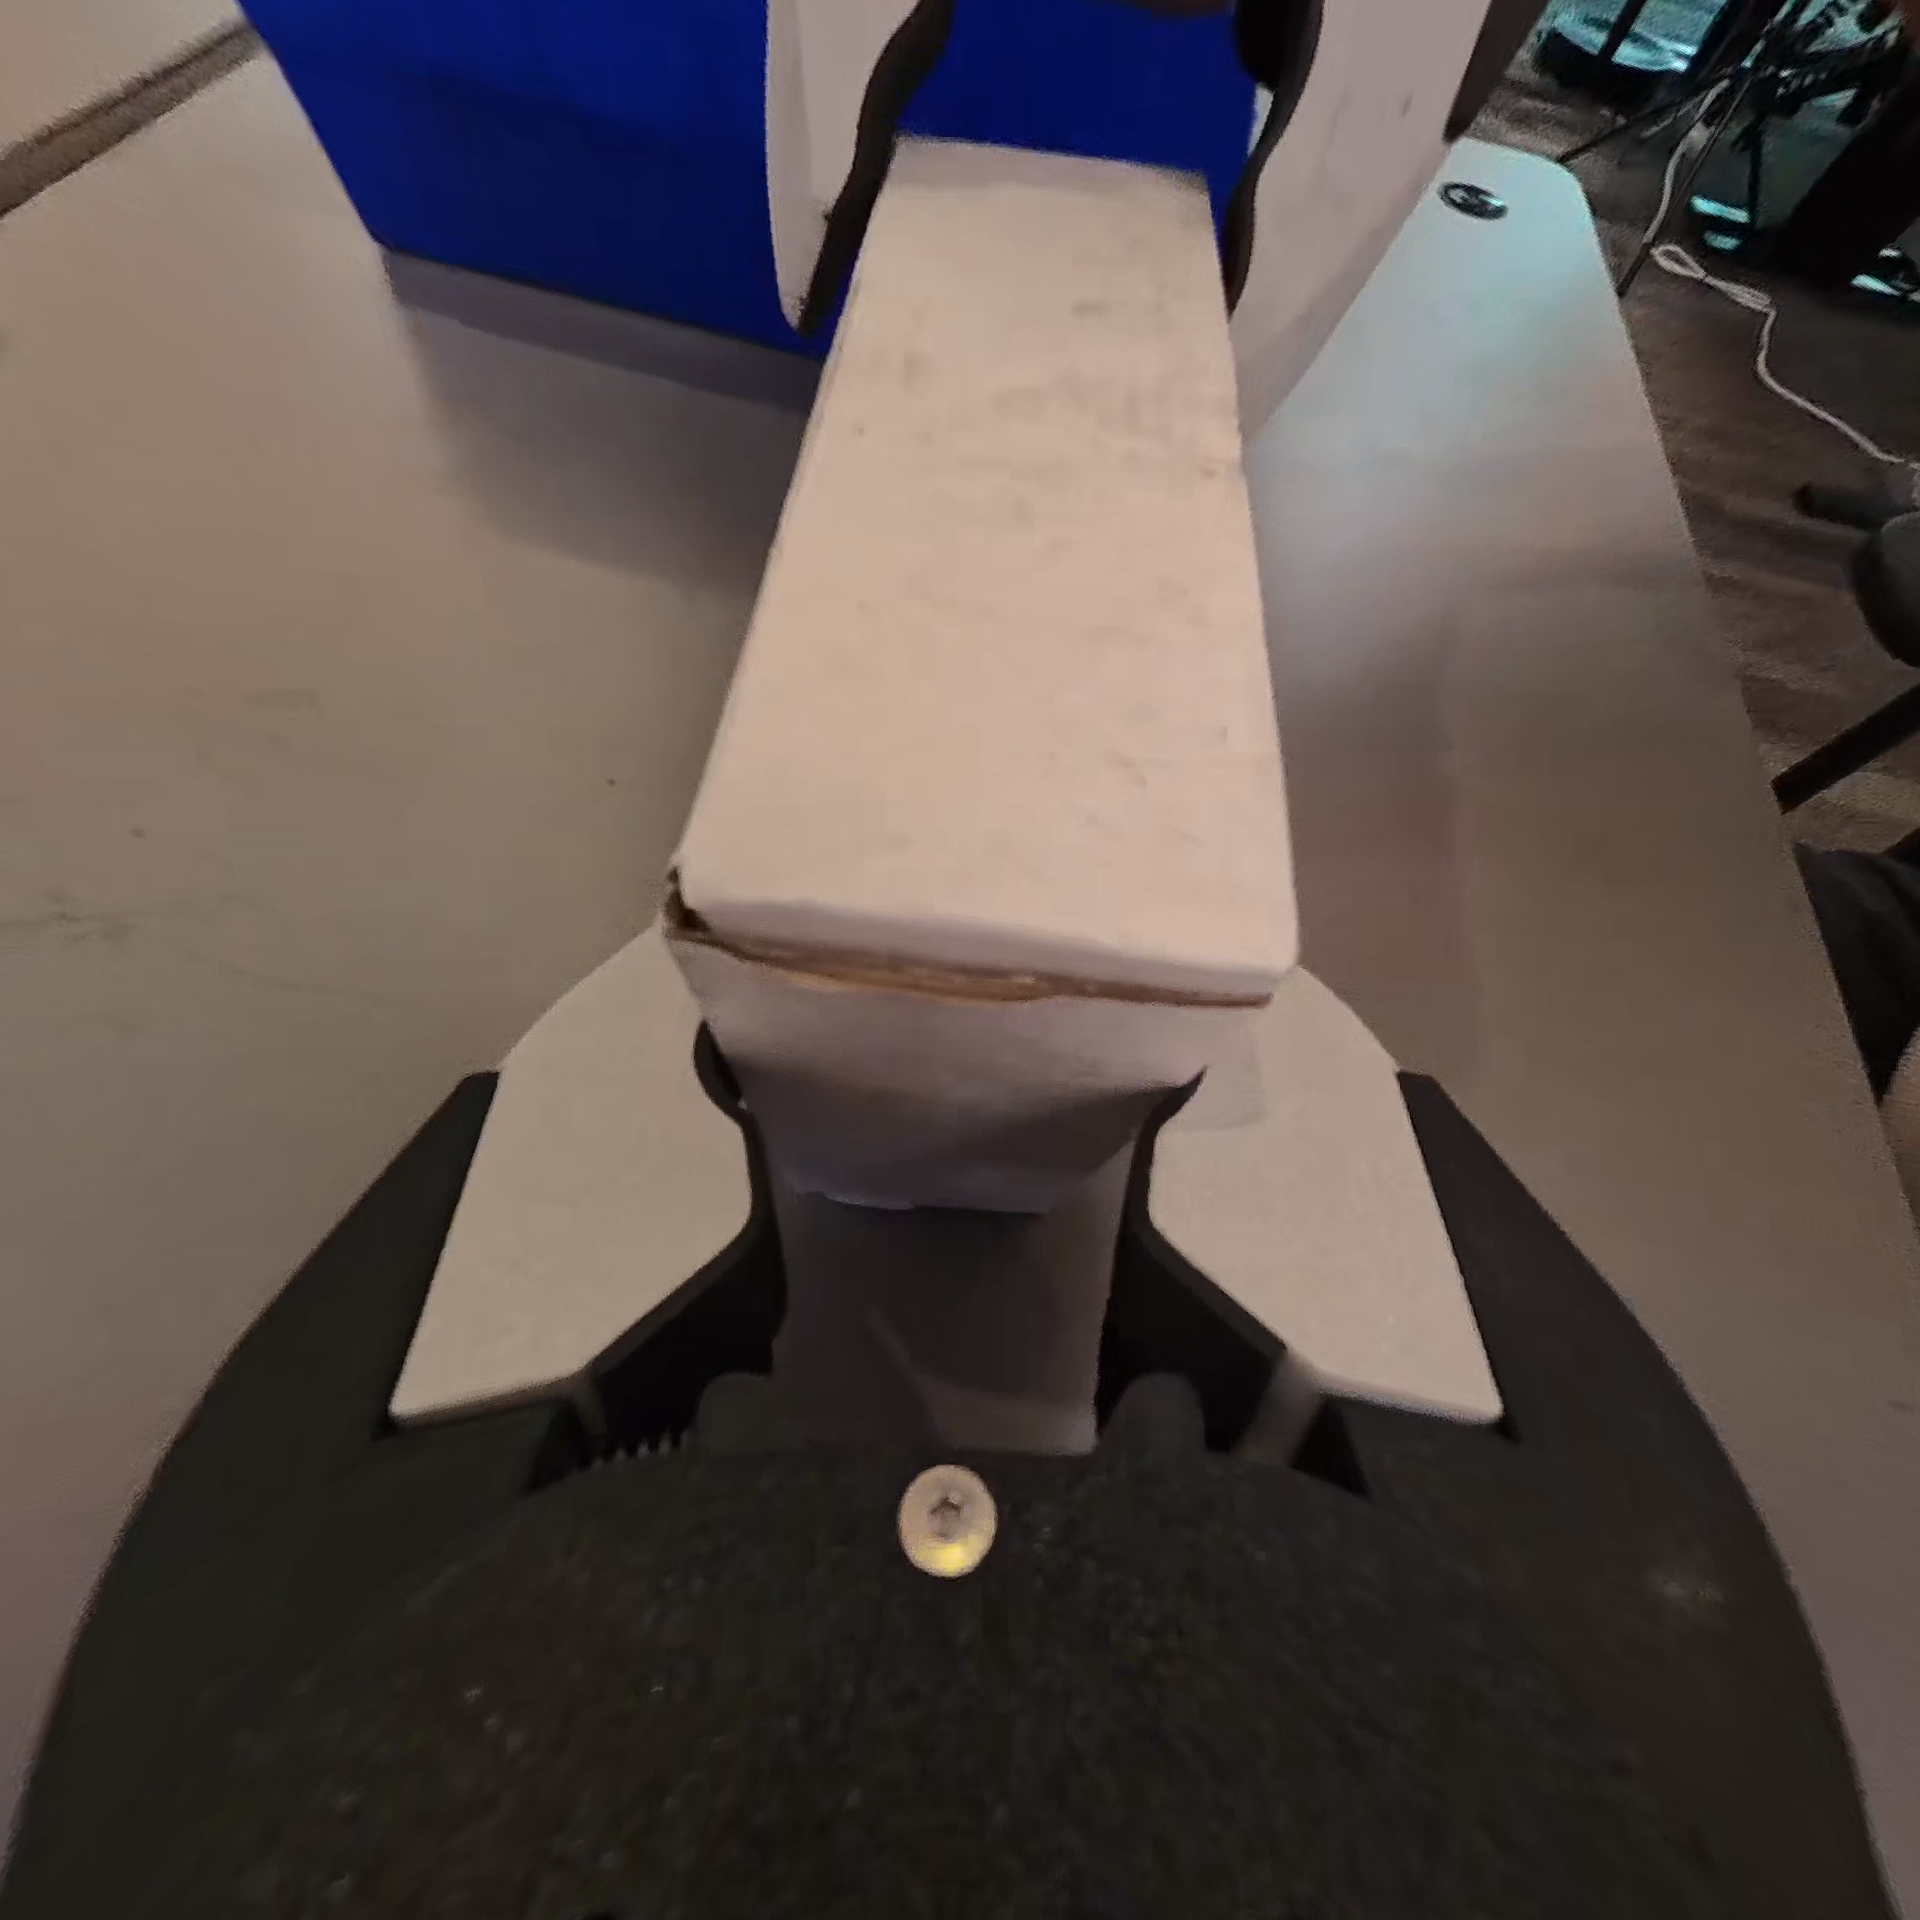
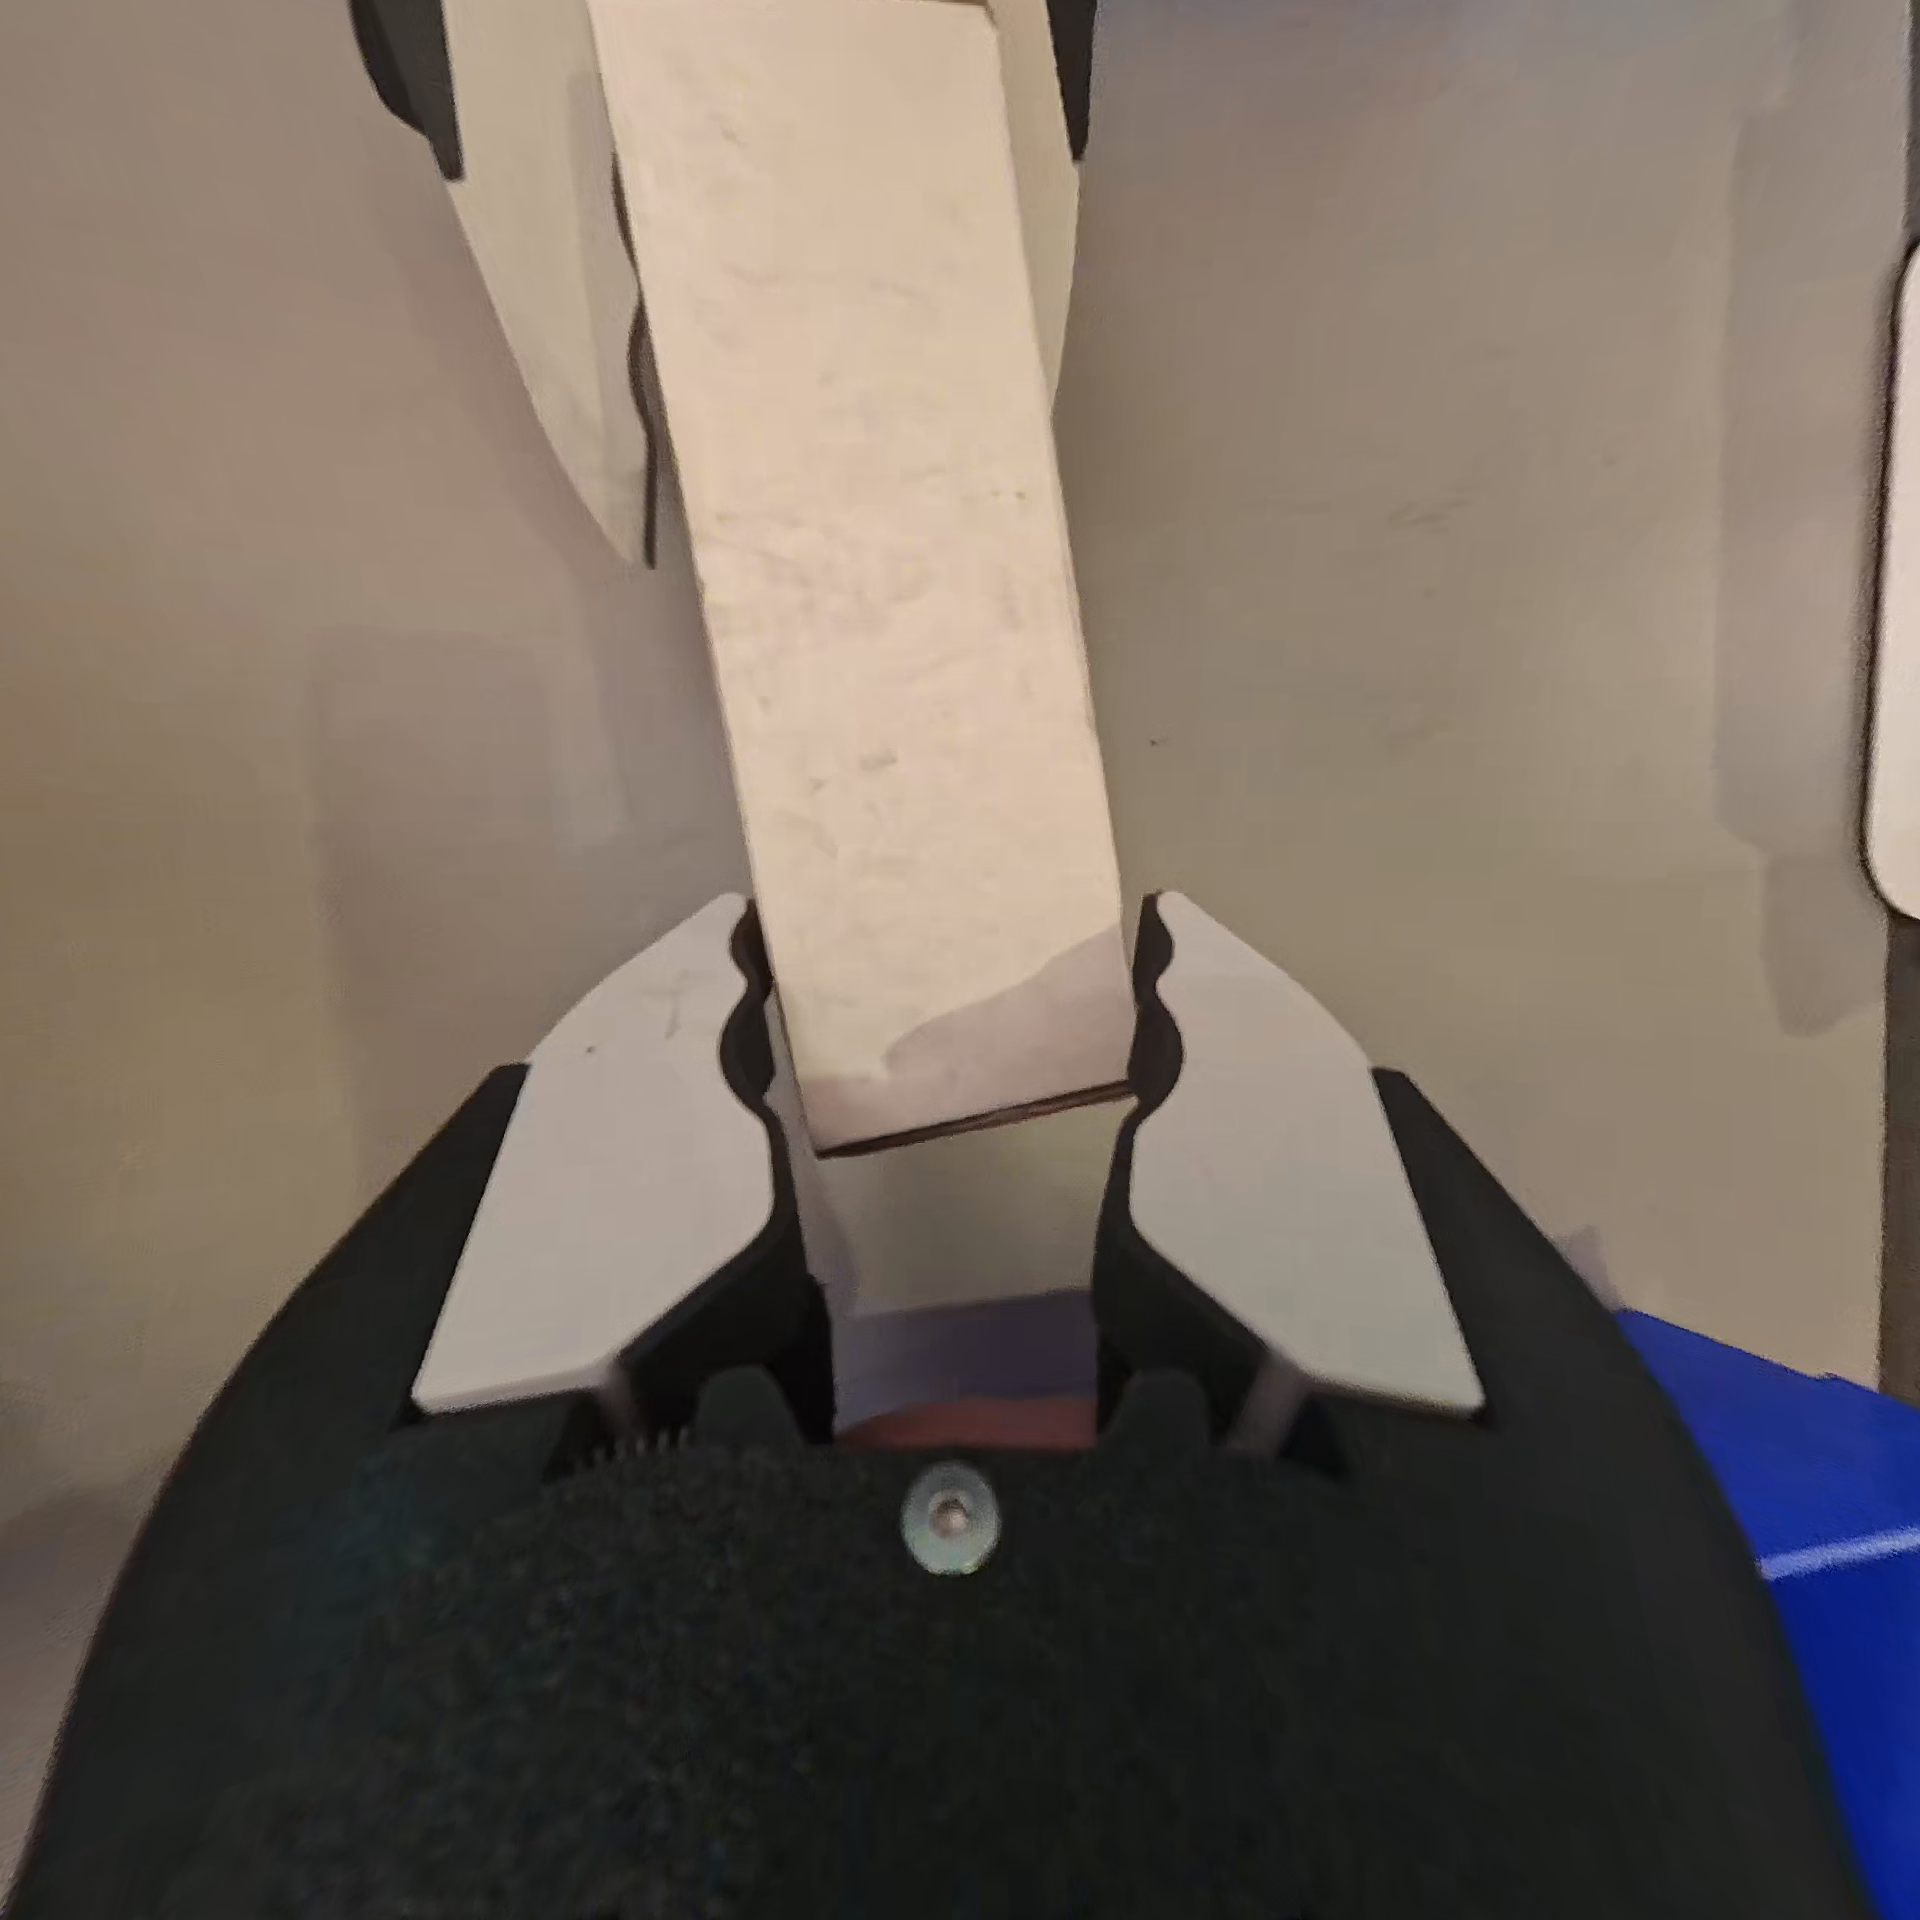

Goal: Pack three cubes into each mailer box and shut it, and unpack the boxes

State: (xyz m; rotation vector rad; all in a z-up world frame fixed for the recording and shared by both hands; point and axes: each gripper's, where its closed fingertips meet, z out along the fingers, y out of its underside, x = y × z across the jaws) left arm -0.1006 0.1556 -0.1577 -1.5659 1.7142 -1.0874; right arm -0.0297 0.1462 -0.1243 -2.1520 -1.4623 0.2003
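Observation:
A long white mailer box with its lid shut is held between both grippers, one at each end, above the grey table. My left gripper is shut on the near end in the left wrist view. The right gripper's fingers clamp the far end there. In the right wrist view my right gripper is shut on the near end of the box. The left gripper's fingers show at the far end. No cubes are clearly in view.
A blue bin stands on the table beyond the box and shows again at the lower right of the right wrist view. A reddish patch shows between my right fingers. A white flat thing lies at the right edge. The table edge borders a floor with cables. My hands' fingertips stand some 9 cm from each other. The white flat thing is about 30 cm from both grippers' fingertips.

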